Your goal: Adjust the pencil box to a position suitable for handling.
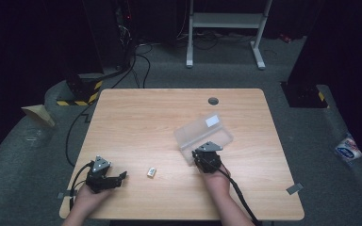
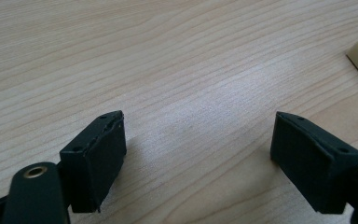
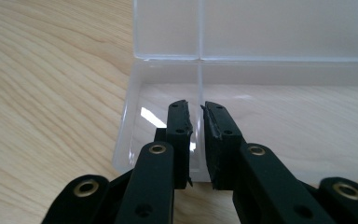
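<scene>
A wooden table [image 1: 136, 117] lies mostly bare, with open room across its far and left parts. An open clear plastic box [image 1: 203, 136] sits right of centre, its raised lid [image 3: 261, 28] walling off the far side. The right gripper [image 3: 196, 140] has its nearly closed jaws over the box's near edge. A small white block [image 1: 152, 172] lies between the two grippers. The left gripper [image 2: 198, 154], jaws wide apart, has bare wood ahead.
</scene>
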Tool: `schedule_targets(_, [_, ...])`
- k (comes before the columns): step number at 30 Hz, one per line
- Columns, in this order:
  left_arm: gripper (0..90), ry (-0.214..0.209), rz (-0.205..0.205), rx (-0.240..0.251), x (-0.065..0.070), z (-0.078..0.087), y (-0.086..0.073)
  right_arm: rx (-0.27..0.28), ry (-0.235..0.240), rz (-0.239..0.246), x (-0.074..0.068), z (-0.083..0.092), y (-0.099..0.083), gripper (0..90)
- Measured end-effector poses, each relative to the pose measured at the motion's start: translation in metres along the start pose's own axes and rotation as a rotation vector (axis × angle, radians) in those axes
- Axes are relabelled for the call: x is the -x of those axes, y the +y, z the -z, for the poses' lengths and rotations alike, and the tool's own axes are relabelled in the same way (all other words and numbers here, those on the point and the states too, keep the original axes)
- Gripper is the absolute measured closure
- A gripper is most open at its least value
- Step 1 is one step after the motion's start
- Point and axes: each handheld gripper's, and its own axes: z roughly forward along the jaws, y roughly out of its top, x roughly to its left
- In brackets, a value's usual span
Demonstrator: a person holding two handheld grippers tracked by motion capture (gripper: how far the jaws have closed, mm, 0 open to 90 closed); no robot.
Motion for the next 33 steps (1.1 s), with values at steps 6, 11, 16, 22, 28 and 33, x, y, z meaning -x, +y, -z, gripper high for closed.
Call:
schedule_targets(6, [18.6, 0.0, -0.005, -0.001, 0.0, 0.0, 0.0, 0.005, 0.034, 0.007, -0.016, -0.004, 0.003, 78.3])
schedule_targets(11, [18.6, -0.005, 0.002, 0.001, 0.0, 0.0, 0.0, 0.02, 0.059, 0.014, -0.028, -0.007, 0.005, 71.7])
schedule_targets(16, [18.7, -0.005, 0.002, 0.001, 0.0, 0.0, 0.0, 0.053, 0.013, 0.01, -0.017, 0.006, 0.009, 60.0])
schedule_targets(22, [18.7, -0.001, -0.006, -0.001, 0.0, 0.0, 0.0, 0.063, -0.144, -0.04, 0.041, 0.032, 0.002, 55.6])
schedule_targets(28, [18.7, -0.003, -0.003, 0.001, 0.0, 0.0, 0.0, 0.056, -0.266, -0.111, 0.077, 0.042, -0.006, 52.5])
schedule_targets(33, [18.9, -0.001, -0.003, 0.001, 0.0, 0.0, 0.0, 0.002, -0.212, -0.158, 0.094, 0.036, -0.008, 58.0])
